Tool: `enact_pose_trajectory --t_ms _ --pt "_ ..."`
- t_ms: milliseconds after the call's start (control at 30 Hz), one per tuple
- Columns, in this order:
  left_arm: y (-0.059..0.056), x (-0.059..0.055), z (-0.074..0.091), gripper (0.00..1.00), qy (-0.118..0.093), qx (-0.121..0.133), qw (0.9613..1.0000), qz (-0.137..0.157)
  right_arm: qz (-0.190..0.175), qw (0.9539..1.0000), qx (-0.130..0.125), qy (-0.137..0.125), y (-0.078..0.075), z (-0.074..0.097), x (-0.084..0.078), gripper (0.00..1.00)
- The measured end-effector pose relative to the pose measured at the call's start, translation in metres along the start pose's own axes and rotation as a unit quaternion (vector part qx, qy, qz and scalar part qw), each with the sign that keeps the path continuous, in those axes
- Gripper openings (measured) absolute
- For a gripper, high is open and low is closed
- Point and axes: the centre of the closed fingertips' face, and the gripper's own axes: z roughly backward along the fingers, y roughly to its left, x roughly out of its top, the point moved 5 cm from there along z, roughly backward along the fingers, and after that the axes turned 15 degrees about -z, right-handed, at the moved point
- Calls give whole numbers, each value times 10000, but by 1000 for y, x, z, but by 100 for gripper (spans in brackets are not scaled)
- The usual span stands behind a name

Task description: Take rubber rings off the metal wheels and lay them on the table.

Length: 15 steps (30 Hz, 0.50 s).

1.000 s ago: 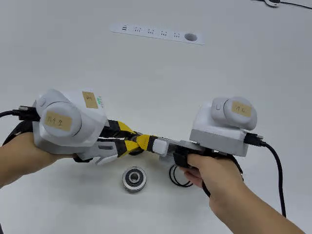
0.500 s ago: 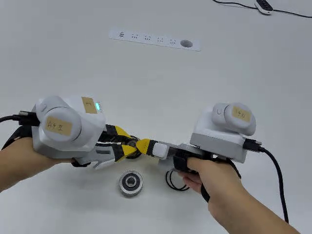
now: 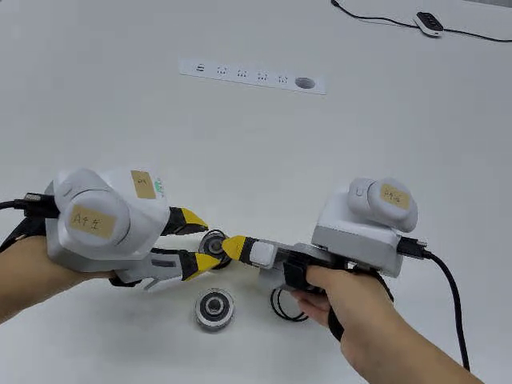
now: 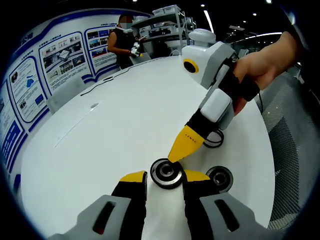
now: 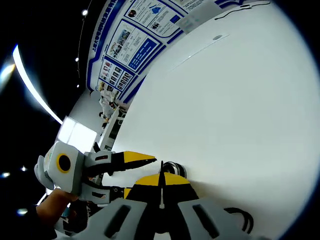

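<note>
A metal wheel with a black rubber ring sits just above the white table, between the yellow jaws of my left gripper. Those jaws stand spread slightly wider than the wheel. My right gripper is shut, its yellow tip pressed to the wheel's rim; whether it pinches the rubber I cannot tell. A second wheel lies flat nearer me. Loose black rings lie under the right hand.
A white power strip lies far back on the table. A cable with a small dark device runs along the far right. A person stands beyond the table's far end.
My left gripper's jaws have spread apart from around the wheel. The right gripper's tip stays at the wheel's rim. The head view has shifted slightly.
</note>
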Motion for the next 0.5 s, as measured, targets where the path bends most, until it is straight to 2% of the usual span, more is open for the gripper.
enact_pose_trajectory --t_ms 267,500 --pt "7 2 16 33 -99 312 9992 215 -57 9999 146 -40 10 5 -1 2" --pt "6 4 27 33 -147 462 9983 309 -129 9995 192 -203 12 18 5 2"
